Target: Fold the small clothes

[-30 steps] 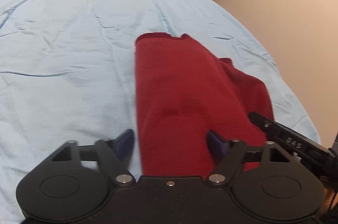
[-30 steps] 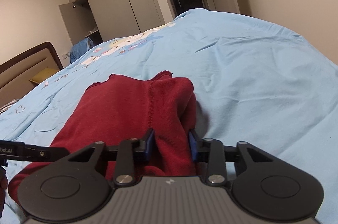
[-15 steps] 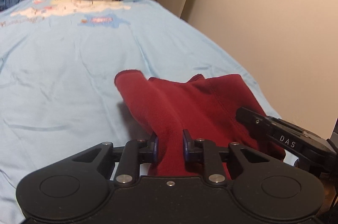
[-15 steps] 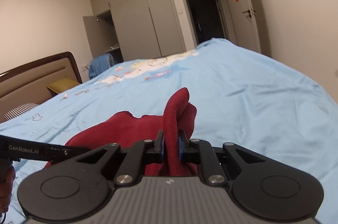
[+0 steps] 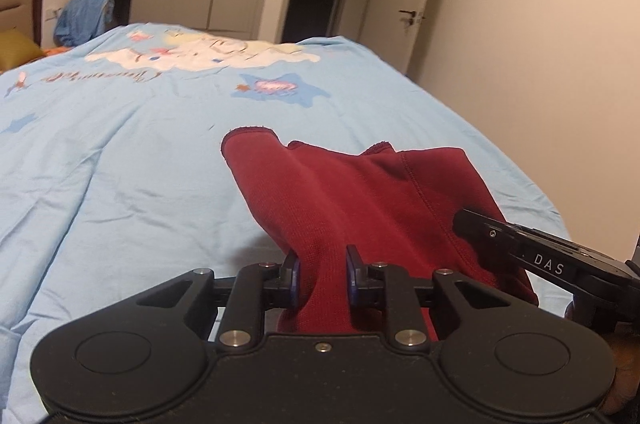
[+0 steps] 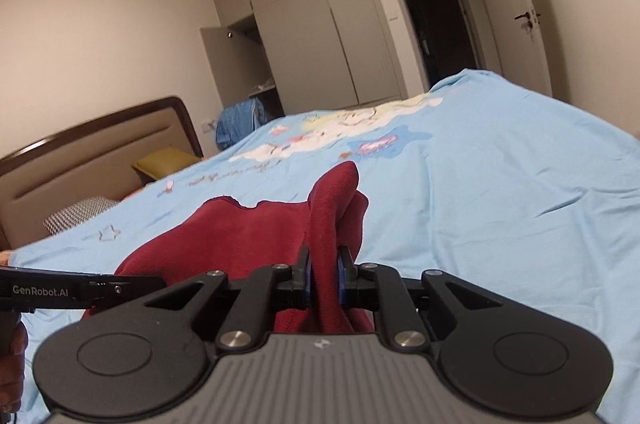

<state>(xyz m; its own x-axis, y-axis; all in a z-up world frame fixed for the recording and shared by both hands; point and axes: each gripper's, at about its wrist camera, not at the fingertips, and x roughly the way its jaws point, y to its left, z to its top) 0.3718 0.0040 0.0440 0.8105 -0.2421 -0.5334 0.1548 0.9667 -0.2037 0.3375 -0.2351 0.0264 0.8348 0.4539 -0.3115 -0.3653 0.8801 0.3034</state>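
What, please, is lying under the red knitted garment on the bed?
The red knitted garment lies on the light blue cartoon-print bedsheet, which shows all around it. Anything else beneath the cloth is covered.

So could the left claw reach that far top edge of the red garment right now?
Probably not: the left claw is shut on the red garment at its near edge. It would have to let go first, though nothing lies between.

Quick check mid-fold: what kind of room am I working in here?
A bedroom, by the look of it: the red garment lies on a bed with a light blue cover, a padded headboard stands behind, and built-in wardrobes line the far wall.
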